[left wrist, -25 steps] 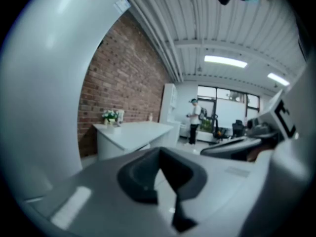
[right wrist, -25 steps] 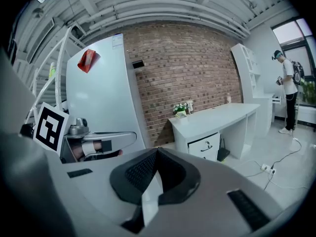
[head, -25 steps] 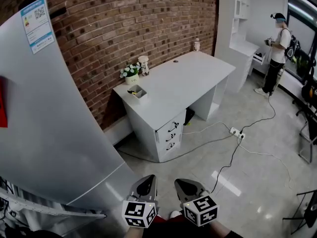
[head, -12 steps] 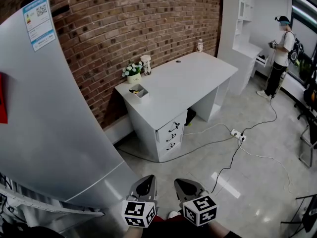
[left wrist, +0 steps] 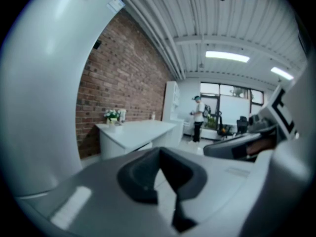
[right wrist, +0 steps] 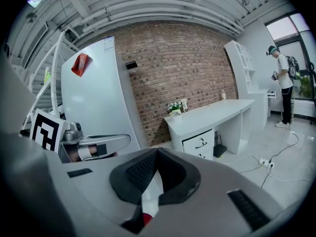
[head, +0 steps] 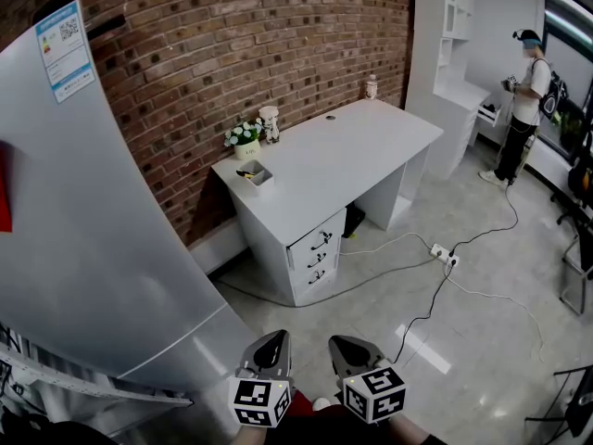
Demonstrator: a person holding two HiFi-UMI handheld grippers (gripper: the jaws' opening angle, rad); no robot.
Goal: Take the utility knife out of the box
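Note:
A small white open box [head: 256, 173] stands on the near left corner of a white desk [head: 343, 151], with something yellow and black in it; the utility knife cannot be told apart at this distance. Both grippers hang low at the bottom of the head view, far from the desk. My left gripper [head: 274, 340] is shut and holds nothing, its tips meeting in the left gripper view [left wrist: 159, 150]. My right gripper [head: 344, 345] is beside it, also shut and holding nothing [right wrist: 158, 150]. The box shows small in the right gripper view [right wrist: 175, 113].
A big white refrigerator [head: 93, 230] fills the left. A flower pot [head: 244, 137] and a white figurine [head: 269, 119] stand behind the box against the brick wall. A power strip [head: 443, 249] and cables lie on the floor. A person [head: 522, 100] stands far right.
The head view shifted slightly. Both grippers stay shut and in nearly the same place at the bottom of the frame.

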